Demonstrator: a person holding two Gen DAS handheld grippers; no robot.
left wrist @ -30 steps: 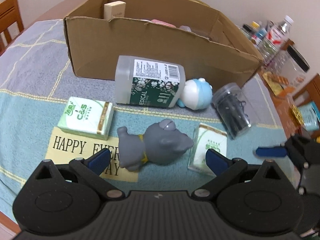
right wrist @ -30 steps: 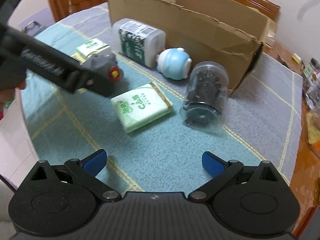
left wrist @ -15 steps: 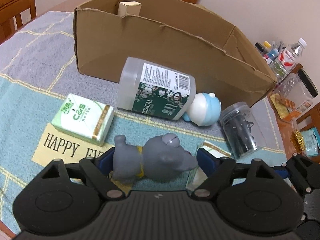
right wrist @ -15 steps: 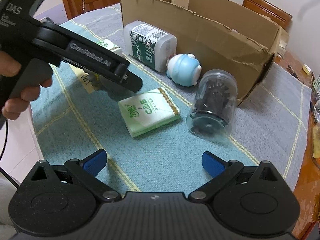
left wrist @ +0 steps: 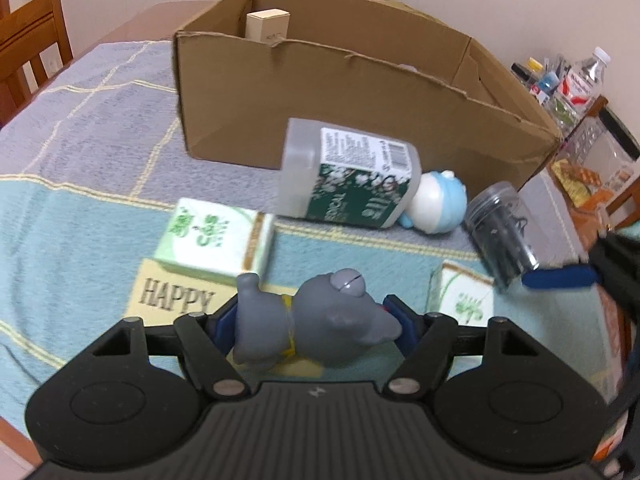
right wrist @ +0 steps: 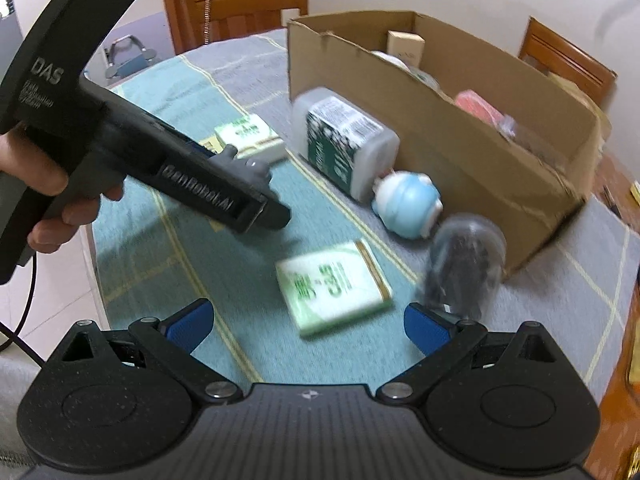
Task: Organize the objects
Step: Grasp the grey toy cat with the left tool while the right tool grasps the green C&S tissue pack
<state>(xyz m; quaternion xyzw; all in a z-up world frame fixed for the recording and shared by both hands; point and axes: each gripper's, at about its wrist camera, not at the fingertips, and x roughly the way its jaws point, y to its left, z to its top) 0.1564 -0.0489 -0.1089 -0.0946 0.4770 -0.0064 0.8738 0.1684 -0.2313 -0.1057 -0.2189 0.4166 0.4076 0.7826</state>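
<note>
My left gripper (left wrist: 312,320) is shut on a grey toy animal (left wrist: 308,320) with a yellow collar and holds it above the tablecloth; it also shows in the right wrist view (right wrist: 244,168). My right gripper (right wrist: 306,326) is open and empty, above a green tissue pack (right wrist: 334,284) and next to a clear jar of dark clips (right wrist: 464,264). An open cardboard box (left wrist: 360,92) stands behind. In front of it lie a large white bottle with a green label (left wrist: 348,176), a blue and white round toy (left wrist: 438,206) and a second tissue pack (left wrist: 216,236).
The box holds a small cream carton (left wrist: 267,26) and a pink item (right wrist: 478,106). Wooden chairs (right wrist: 236,4) stand around the table. Bottles and containers (left wrist: 576,88) crowd the right edge. A yellow "HAPPY" patch (left wrist: 176,300) marks the cloth.
My left gripper closed on the grey toy and lifted it off the cloth. My right gripper moved in closer to the tissue pack and jar, staying open.
</note>
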